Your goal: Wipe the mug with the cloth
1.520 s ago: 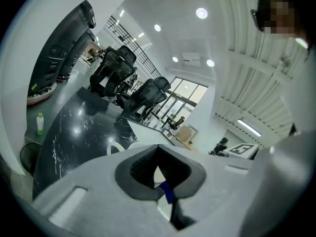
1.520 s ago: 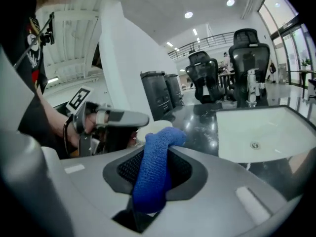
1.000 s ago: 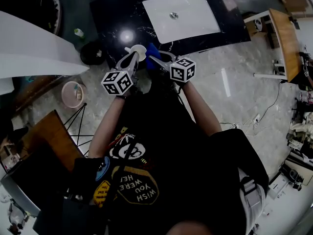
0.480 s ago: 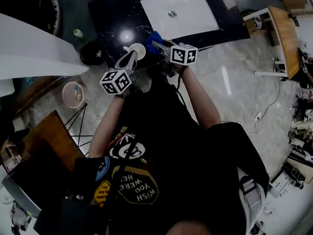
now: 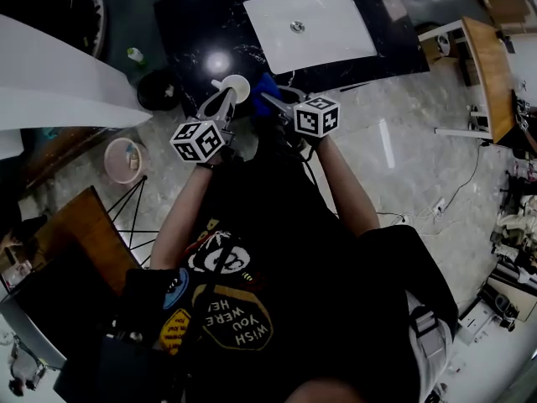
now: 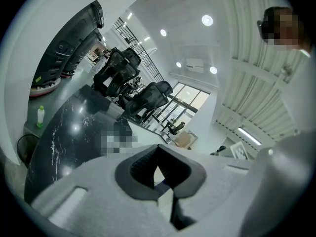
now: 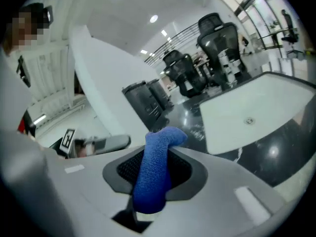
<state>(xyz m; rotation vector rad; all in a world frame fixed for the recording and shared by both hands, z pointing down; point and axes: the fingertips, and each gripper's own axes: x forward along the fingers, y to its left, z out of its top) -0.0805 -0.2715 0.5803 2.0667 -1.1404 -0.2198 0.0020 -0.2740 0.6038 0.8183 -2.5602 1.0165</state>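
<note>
Back toward the person is where the right gripper [image 5: 267,99] has come. Half a second ago it was pushed further out over the black counter [image 5: 189,23], and now its marker cube sits lower, much where it was a second ago. The left gripper [image 5: 225,99] has hardly shifted.

From the head view, both grippers are up in front of the chest at the near edge of the counter, with the white basin [image 5: 315,28] beyond them. The white mug [image 5: 237,87] is at the tip of the left gripper, mouth up. The blue cloth [image 5: 263,85] is just beside the mug on its right, but I cannot tell whether they touch.

In the left gripper view, the jaws are drawn nearly together on a thin pale piece. I take it for part of the mug, though I can't say whether rim or handle. A speck of blue shows past it.

In the right gripper view, the jaws pinch the cloth [image 7: 153,177] firmly, and its free end sticks up and curls over past the pads.

This looks like mid-wipe, between strokes. To do it well, I'd say keep the left grip steady and bring the loose cloth end flat against the mug's wall. Then sweep round it, turning the mug between strokes so that the bare jaw never touches it.
</note>
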